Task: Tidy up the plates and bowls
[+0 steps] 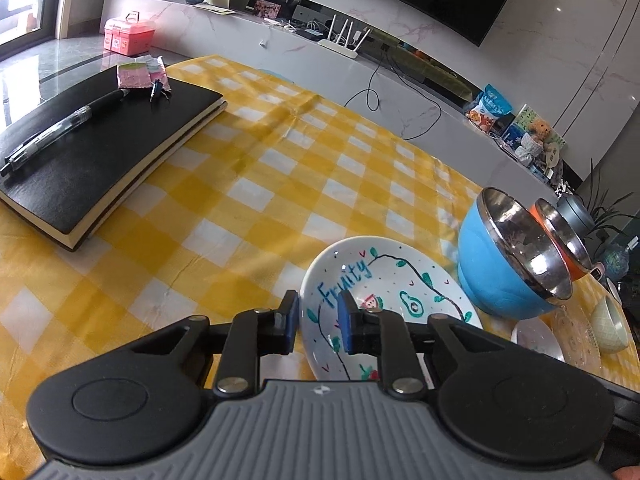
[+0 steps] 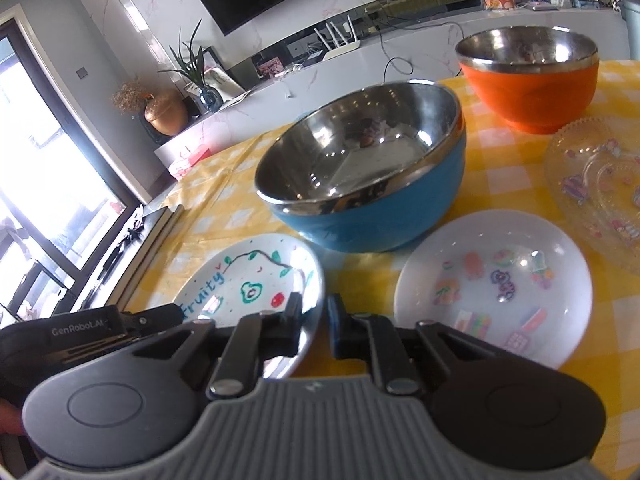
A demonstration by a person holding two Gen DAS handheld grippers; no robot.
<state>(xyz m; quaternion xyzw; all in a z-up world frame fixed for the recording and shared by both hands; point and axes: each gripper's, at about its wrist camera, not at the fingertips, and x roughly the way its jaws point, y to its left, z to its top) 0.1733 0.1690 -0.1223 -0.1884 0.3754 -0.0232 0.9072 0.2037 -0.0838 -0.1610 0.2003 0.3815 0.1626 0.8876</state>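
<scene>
On the yellow checked tablecloth (image 1: 248,184), both grippers clamp the "Fruity" plate (image 1: 384,280). Left gripper (image 1: 318,322) pinches its left rim, right gripper (image 2: 314,322) its right rim, near the blue bowl (image 2: 372,184)

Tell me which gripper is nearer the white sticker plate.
Right. The right gripper sits at the Fruity plate rim that faces the sticker plate. The left gripper straddles the opposite rim, with the Fruity plate between.

We see right gripper (image 2: 314,322) closed on right rim of Fruity plate (image 2: 256,276). Blue bowl (image 2: 372,216) just beyond, orange bowl (image 2: 532,92) far right, sticker plate (image 2: 494,284) near right, left gripper (image 2: 176,314) at plate's left edge.
</scene>
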